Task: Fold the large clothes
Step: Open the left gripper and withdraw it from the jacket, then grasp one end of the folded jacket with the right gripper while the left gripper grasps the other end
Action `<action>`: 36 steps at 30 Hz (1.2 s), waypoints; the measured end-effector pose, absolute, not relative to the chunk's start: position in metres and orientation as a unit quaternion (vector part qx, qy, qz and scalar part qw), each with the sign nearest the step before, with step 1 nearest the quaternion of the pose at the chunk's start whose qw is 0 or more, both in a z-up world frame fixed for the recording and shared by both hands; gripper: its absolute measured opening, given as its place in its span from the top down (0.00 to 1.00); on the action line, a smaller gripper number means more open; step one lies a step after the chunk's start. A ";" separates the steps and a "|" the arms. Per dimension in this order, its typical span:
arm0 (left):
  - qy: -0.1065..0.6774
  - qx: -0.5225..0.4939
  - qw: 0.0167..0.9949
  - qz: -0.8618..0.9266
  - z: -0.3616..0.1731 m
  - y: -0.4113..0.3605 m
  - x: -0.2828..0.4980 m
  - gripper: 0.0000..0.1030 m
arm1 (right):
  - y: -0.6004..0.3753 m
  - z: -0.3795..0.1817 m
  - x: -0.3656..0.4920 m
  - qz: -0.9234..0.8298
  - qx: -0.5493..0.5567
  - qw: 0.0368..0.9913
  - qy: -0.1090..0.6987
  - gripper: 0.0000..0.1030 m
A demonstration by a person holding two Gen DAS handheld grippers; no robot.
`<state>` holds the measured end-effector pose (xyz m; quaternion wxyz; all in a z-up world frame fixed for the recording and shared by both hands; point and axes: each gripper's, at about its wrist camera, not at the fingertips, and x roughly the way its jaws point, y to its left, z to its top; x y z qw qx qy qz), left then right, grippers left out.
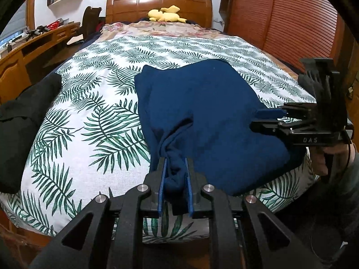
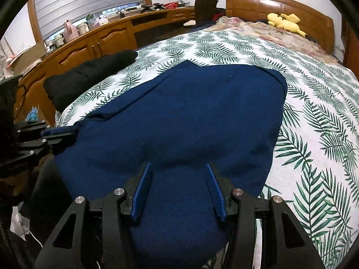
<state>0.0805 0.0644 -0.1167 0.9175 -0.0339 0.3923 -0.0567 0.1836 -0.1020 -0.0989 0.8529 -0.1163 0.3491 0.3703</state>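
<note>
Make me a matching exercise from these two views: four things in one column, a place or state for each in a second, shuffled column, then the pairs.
Things:
1. blue garment
2. yellow plush toy
3. black garment
4. left gripper

Places or states:
A. by the headboard
B. bunched at the bed's window-side edge
C. spread on the leaf-print cover
D. shut on a bunch of blue cloth

Pairs: 1-C, 2-A, 3-B, 4-D

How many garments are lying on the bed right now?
2: a navy blue fabric garment spread near the bed's foot, and a black bundled garment at the edge nearest the wooden cabinets. Others may be hidden.
</note>
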 end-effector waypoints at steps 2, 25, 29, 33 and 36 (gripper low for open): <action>0.391 -0.032 0.918 -0.058 -0.117 0.064 0.080 0.84 | -0.103 -0.095 0.182 0.369 -0.116 0.854 0.348 0.49; 0.363 -0.026 0.930 -0.048 -0.099 0.082 0.065 0.38 | -0.100 -0.081 0.213 0.358 -0.108 0.865 0.334 0.48; 0.357 -0.017 0.933 -0.043 -0.097 0.090 0.061 0.24 | -0.112 -0.078 0.240 0.325 -0.093 0.882 0.330 0.48; 0.358 -0.016 0.933 -0.042 -0.099 0.095 0.061 0.24 | -0.115 -0.089 0.270 0.294 -0.080 0.888 0.344 0.48; 0.356 -0.022 0.933 -0.040 -0.100 0.098 0.061 0.24 | -0.117 -0.093 0.290 0.274 -0.073 0.891 0.354 0.48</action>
